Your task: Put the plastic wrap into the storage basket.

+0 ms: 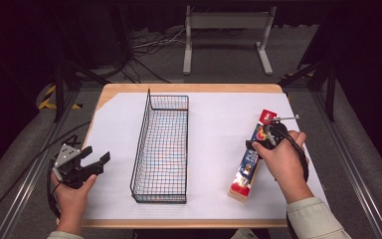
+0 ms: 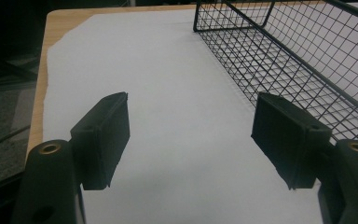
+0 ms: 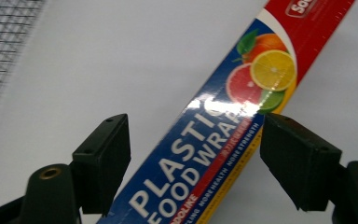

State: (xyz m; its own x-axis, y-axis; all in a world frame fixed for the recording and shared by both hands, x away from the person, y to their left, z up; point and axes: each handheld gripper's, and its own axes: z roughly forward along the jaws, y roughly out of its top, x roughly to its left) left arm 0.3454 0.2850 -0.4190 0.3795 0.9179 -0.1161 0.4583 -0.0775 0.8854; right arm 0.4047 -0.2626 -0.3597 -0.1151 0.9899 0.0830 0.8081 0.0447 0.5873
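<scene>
Straddling food-wrap box at 3 o'clock, right gripper jaws wide, empty; skewed closure risks box twisting out.

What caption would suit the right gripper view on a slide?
Right gripper, jaws open, poised over a plastic food wrap box lying on the white sheet.

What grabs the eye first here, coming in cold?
The bright plastic food wrap box lies at the table's right, with the open right gripper straddling it. A long black wire basket sits mid-table on white paper. The left gripper hovers open near the left edge.
</scene>
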